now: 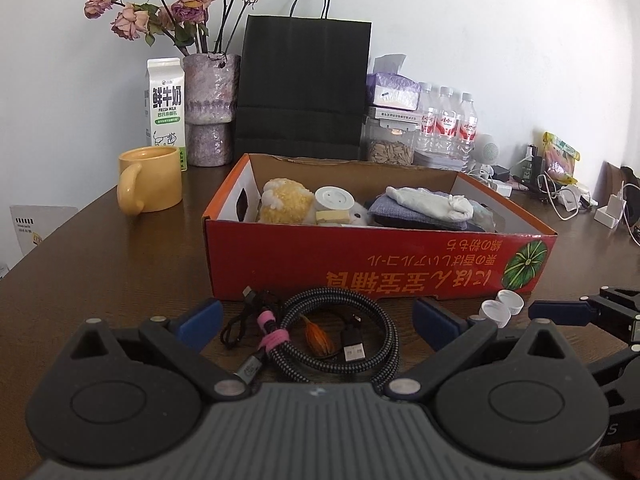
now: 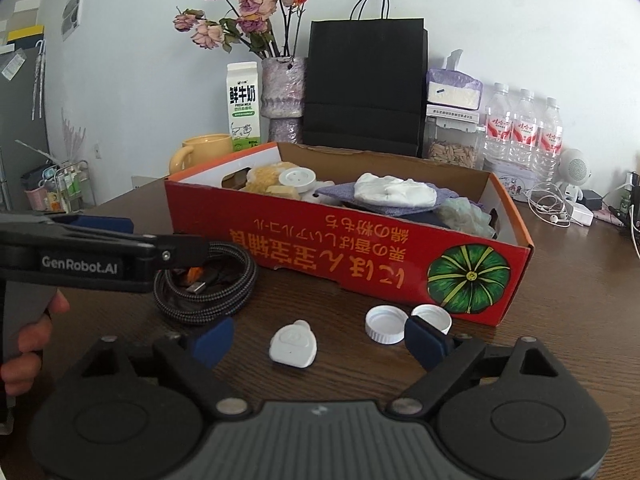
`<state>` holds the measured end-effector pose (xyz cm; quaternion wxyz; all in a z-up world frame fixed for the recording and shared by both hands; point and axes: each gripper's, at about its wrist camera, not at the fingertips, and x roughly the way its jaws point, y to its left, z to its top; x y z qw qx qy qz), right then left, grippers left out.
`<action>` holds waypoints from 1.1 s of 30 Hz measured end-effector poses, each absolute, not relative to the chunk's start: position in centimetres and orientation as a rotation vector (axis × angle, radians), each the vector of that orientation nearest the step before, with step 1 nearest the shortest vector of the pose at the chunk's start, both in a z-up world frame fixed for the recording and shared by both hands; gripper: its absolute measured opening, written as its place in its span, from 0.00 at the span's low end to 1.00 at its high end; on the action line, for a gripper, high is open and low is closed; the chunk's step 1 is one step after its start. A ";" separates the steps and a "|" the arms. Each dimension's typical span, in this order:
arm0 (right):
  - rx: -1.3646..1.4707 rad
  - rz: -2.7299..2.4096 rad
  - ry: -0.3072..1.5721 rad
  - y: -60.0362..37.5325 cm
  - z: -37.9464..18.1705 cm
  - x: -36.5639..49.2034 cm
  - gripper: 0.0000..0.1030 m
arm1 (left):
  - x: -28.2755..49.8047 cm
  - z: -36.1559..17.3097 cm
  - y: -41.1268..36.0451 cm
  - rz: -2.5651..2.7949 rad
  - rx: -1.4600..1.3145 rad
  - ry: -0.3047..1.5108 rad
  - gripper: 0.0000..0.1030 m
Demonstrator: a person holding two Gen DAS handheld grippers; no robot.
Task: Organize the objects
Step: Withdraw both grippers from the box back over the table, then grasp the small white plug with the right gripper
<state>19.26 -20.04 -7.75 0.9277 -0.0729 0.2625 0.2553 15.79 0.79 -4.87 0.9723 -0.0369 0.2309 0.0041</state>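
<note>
Braided cable coil [image 1: 336,336] | on table, before red box [image 1: 380,264], between wide-open, empty left gripper [image 1: 316,320] pads | right gripper [image 2: 318,340] open, empty, straddling white tag [image 2: 293,345] | risk: loops snag, coil unravels.

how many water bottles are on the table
3, standing side by side in a row at the back right by the wall, beside the seed jar; more may be hidden behind them.

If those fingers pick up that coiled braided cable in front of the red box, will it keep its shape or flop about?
The braided cable would probably sag rather than stay rigid. The pink tie binds only one side, so the loops should mostly hold together while the free plug may dangle. It looks light for its size.
</note>
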 end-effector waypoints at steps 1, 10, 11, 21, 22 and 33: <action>-0.151 0.528 0.548 -20.0 -7.8 19.4 0.80 | 15.7 -5.0 0.8 0.009 -0.075 0.468 1.00; -0.161 0.569 0.636 -19.2 -8.5 20.2 0.53 | 15.8 -5.3 0.8 0.018 -0.076 0.479 1.00; -0.162 0.571 0.634 -19.2 -8.5 20.2 0.50 | 15.8 -5.3 0.8 0.018 -0.075 0.480 1.00; -0.157 0.583 0.623 -19.2 -8.3 20.0 0.26 | 16.0 -5.5 0.8 0.020 -0.075 0.495 1.00; -0.155 0.583 0.620 -19.2 -8.3 20.0 0.26 | 16.0 -5.5 0.8 0.020 -0.075 0.496 1.00; -0.091 0.509 0.510 -20.7 -7.5 19.5 0.26 | 16.5 -5.8 0.6 0.018 -0.072 0.537 1.00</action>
